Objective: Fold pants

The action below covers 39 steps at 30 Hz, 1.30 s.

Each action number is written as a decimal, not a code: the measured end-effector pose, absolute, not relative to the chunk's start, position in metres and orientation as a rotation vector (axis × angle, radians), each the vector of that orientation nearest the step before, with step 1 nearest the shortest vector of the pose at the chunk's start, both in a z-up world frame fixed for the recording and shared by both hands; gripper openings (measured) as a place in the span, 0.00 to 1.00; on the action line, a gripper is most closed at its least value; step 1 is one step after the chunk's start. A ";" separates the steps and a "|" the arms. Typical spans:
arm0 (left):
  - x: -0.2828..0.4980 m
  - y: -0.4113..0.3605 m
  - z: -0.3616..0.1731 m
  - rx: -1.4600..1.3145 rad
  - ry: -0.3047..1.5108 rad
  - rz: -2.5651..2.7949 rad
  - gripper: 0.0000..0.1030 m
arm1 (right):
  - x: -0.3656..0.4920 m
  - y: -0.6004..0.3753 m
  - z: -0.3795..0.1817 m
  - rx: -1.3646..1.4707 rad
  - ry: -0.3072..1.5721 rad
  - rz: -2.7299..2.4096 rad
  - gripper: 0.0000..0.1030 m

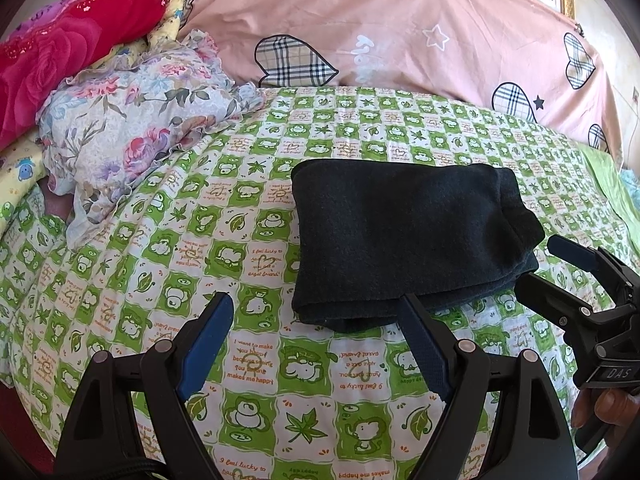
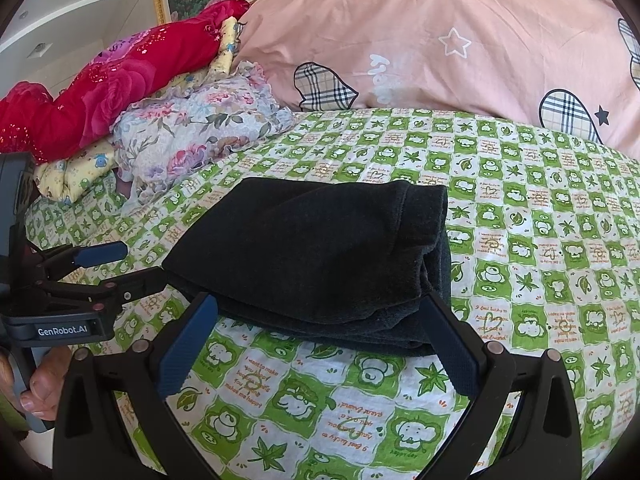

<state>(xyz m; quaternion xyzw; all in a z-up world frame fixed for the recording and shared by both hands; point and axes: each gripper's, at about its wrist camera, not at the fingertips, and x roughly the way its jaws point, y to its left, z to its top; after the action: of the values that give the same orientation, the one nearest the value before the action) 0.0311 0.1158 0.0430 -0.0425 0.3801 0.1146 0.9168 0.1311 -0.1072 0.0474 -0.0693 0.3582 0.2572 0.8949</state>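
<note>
- Bedding: green-and-white checked sheet (image 1: 248, 364) is covering the bed; a pink quilt (image 1: 400, 28) is bulking up at the far side, and a floral pillow (image 1: 132, 120) with a red blanket (image 1: 64, 52) on it is piling up at the far left.
- Pants (image 1: 400, 240): dark, lying on the sheet as a thick rectangular bundle of several layers, with stacked edges showing along the near and right sides. I am judging the fold as nearly or fully finished.
- Left gripper (image 1: 316, 312): I am holding it low over the sheet, jaws spread wide, nothing between them. Its right finger is sitting at the bundle's near edge; whether it is touching cloth I cannot tell.
- Right gripper (image 2: 320, 312): jaws also spread wide and holding nothing, straddling the bundle's near right corner, pads close to the cloth.
- Risk, snagging: either finger, in pulling away, is likely to drag the top layer and open the stack.
- Risk, partial grip: closing on that corner is liable to catch only some layers, so a lift peels the bundle apart.
- Risk, soft base: the sheet is giving and wrinkling, so pressing down is apt to skew the bundle.
- Risk, collision: both grippers are working close together at one edge and could knock each other.
</note>
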 end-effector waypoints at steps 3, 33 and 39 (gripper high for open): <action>0.031 0.116 0.044 -0.089 0.782 0.241 0.82 | 0.130 -0.107 0.047 -0.142 0.742 0.534 0.98; 0.055 0.107 0.049 -0.058 0.803 0.276 0.80 | 0.143 -0.118 0.048 -0.097 0.772 0.493 0.98; 0.058 0.105 0.047 -0.051 0.814 0.276 0.80 | 0.143 -0.117 0.048 -0.099 0.768 0.493 0.98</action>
<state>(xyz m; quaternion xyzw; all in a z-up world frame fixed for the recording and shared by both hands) 0.0580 0.1051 0.0466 -0.0246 0.3947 0.1338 0.9087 0.1431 -0.1175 0.0482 -0.0479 0.3709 0.2379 0.8964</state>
